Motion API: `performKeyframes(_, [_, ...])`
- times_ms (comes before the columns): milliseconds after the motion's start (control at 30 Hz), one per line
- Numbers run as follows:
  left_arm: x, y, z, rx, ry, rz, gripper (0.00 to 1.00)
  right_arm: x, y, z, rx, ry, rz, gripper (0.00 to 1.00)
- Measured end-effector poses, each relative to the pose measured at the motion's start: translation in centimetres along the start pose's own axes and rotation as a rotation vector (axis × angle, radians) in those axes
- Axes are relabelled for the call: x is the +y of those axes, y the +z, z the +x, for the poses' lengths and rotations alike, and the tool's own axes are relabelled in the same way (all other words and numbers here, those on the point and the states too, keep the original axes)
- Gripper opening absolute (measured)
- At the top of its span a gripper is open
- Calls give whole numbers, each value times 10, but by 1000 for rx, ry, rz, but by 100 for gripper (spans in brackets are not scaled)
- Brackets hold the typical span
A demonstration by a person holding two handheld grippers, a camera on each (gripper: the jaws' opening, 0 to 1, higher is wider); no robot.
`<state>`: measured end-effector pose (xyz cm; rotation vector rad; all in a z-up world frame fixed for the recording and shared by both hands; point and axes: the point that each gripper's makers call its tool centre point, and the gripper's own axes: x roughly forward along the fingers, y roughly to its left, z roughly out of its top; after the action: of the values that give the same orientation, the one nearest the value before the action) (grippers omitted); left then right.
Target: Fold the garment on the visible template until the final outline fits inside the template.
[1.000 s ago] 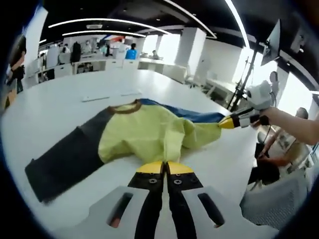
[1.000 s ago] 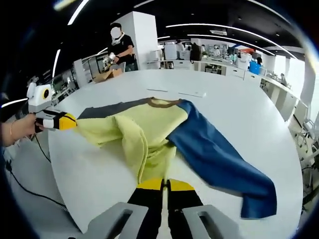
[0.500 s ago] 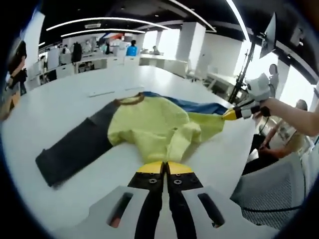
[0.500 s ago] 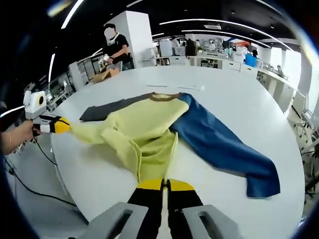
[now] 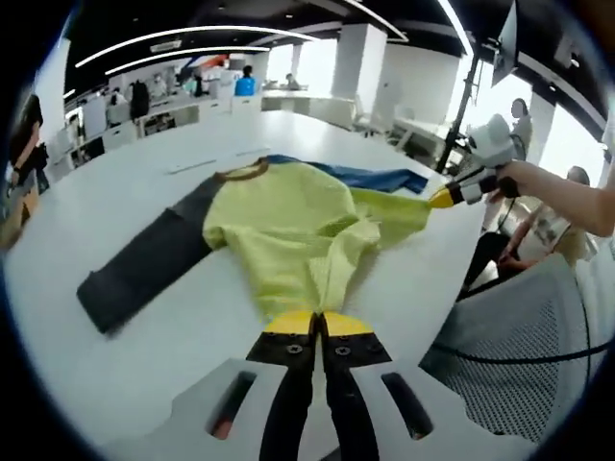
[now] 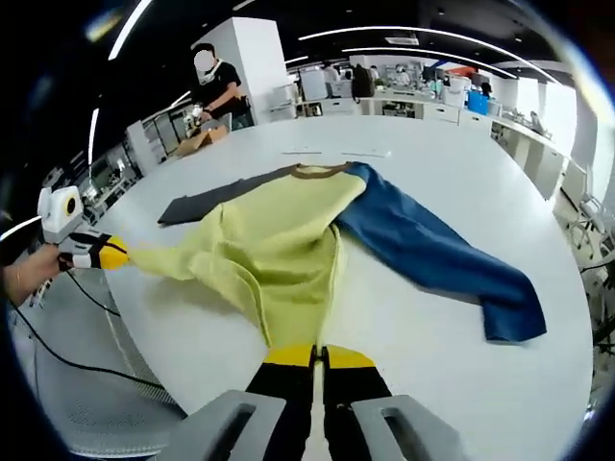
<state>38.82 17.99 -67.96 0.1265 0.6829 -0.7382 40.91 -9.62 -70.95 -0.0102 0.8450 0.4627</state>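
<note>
Over the last second the garment was drawn toward the near edge of the desk, its hem carried taut between the two grippers. The yellow body was stretched flatter than a second earlier, when it lay bunched in a ridge down the middle, and the dark sleeve and blue sleeve were spread wider on the white surface. This was judged to be a smoothing or repositioning pull, made before any fold; folding proper had not yet begun, and no template outline could be made out on the desk.

In the left gripper view, the left gripper was seen with its fingers closed together on the yellow hem. At the right of that view the right gripper was seen pinching the other hem corner. In the right gripper view the right gripper's own fingers were likewise pressed shut on the hem.

Counted from left to right: one dark sleeve, one yellow body with a brown collar, one blue sleeve; one garment in all, two grippers, one desk. Two thin white strips lay on the desk beyond the collar.
</note>
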Motion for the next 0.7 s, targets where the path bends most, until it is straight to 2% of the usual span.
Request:
performKeyframes(467, [-2, -35, -14, 70, 20, -36, 0, -4, -34, -8, 51, -50, 34, 0])
performKeyframes(633, [-7, -51, -12, 113, 18, -39, 0, -4, -47, -6, 65, -66, 60, 0])
performKeyframes(700, [-7, -60, -12, 140, 26, -12, 0, -3, -50, -7, 74, -70, 66, 0])
